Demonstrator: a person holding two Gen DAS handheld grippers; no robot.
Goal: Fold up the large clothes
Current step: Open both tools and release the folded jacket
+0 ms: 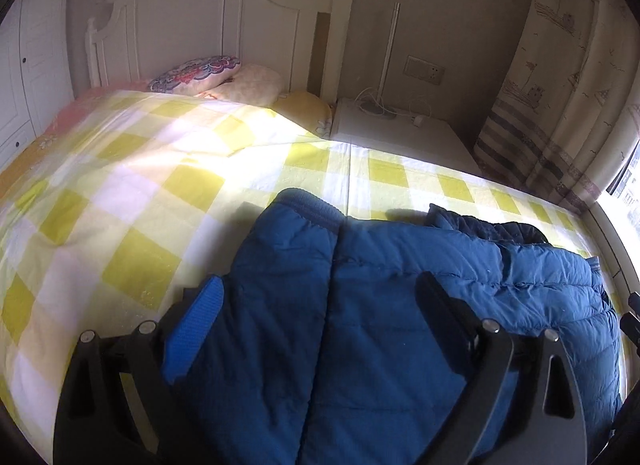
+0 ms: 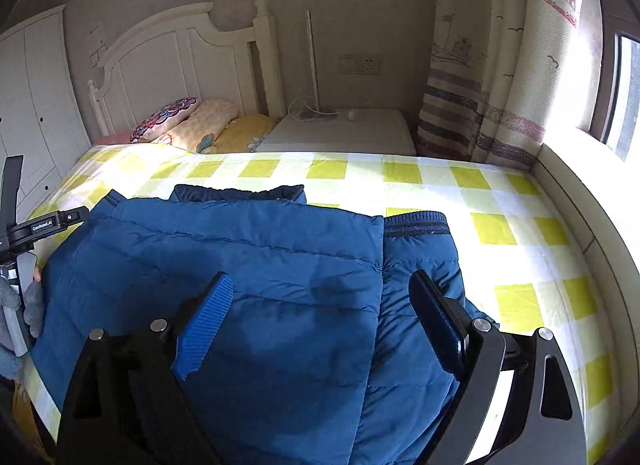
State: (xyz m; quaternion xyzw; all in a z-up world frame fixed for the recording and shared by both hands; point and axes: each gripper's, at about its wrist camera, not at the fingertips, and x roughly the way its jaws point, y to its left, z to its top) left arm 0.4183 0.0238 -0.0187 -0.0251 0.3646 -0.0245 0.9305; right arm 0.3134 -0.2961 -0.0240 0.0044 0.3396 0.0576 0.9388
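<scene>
Left wrist view: the left gripper (image 1: 320,297) stood spread wide above the padded blue quilted jacket (image 1: 400,305), pinching nothing.
Right wrist view: the right gripper (image 2: 322,293) was likewise spread and empty.
Jacket place: folded on the yellow-and-white checked bedspread (image 2: 500,225).
Cut off: the jacket's near edge, behind both grippers.
Frame edge: a grey-gloved hand (image 2: 34,305), only partly seen.

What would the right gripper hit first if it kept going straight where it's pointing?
Most likely the blue quilted puffer jacket lying on the yellow checked bedcover; the open right gripper points down at it, though depth is unclear.
</scene>
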